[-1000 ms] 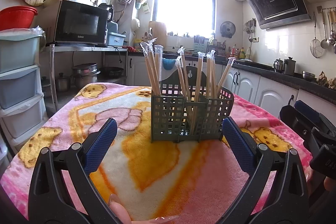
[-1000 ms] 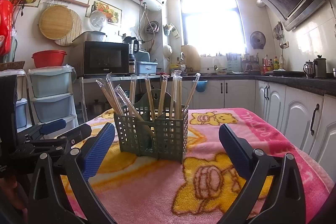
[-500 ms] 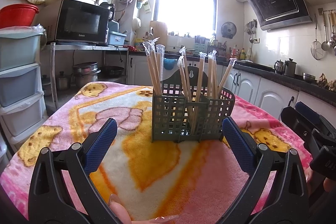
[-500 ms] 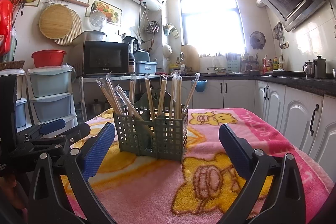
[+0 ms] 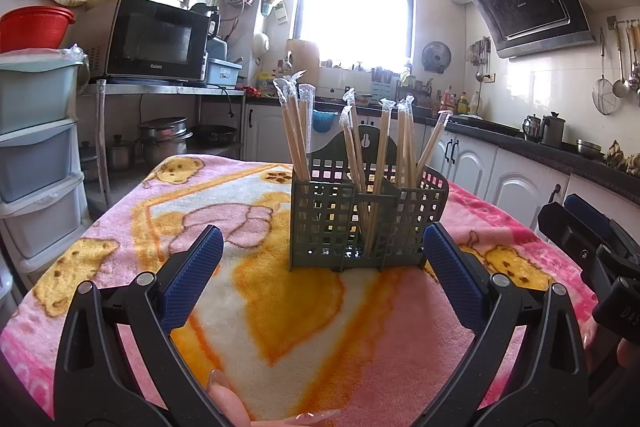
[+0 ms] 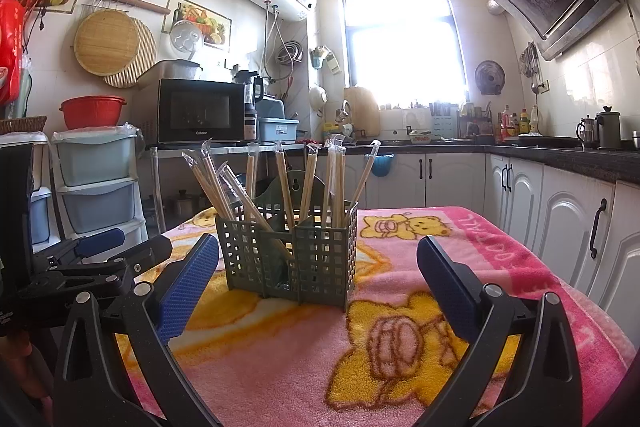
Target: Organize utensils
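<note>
"Galanz" on microwave (image 5: pixel 154 39) front, lower edge. Letters "DAS", cut off by frame, on right tool (image 5: pixel 592 251) body. Blanket (image 6: pixel 500 247) border lettering inverted, unreadable.

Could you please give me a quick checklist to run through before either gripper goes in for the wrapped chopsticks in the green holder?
1. Left gripper open and empty: ok.
2. Right gripper open and empty: ok.
3. Green holder upright on the pink blanket: ok.
4. Wrapped chopsticks standing in the holder, tops reachable: ok.
5. Path from each gripper to the holder unobstructed: ok.
6. Whether the chopsticks are sorted correctly by compartment: cannot tell.
</note>
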Available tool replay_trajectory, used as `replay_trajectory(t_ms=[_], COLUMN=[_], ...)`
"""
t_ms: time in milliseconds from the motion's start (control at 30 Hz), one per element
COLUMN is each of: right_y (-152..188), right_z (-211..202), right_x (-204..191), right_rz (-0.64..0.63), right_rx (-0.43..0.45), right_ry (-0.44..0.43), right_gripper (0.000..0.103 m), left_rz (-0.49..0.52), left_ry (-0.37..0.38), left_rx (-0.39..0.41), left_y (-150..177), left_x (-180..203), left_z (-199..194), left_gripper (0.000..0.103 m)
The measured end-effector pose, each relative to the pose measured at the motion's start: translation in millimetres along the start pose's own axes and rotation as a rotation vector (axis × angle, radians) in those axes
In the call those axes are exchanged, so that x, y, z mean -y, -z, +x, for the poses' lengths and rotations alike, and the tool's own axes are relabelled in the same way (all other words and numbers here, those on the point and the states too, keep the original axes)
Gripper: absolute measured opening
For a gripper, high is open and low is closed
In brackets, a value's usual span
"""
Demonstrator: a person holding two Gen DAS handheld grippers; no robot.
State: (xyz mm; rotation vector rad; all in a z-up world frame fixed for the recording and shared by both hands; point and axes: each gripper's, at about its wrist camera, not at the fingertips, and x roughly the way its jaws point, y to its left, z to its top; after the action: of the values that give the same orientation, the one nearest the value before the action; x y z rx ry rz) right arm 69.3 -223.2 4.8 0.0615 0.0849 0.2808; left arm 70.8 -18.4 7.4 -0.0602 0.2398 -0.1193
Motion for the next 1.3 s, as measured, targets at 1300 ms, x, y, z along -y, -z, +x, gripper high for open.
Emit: replay_trajectory(t_ms=[1300], right_y=[0.5], right_z=[-2.2], right_x=[0.2], right_rz=[0.005], right_rx=[-0.009], right_ry=[0.026], right_gripper=[0.097], left_rz=[-0.001], left_ry=[-0.015], left_rx=[-0.012], left_y=[2.2], left_x=[-1.4], left_z=[3.2], left_gripper=[0.093])
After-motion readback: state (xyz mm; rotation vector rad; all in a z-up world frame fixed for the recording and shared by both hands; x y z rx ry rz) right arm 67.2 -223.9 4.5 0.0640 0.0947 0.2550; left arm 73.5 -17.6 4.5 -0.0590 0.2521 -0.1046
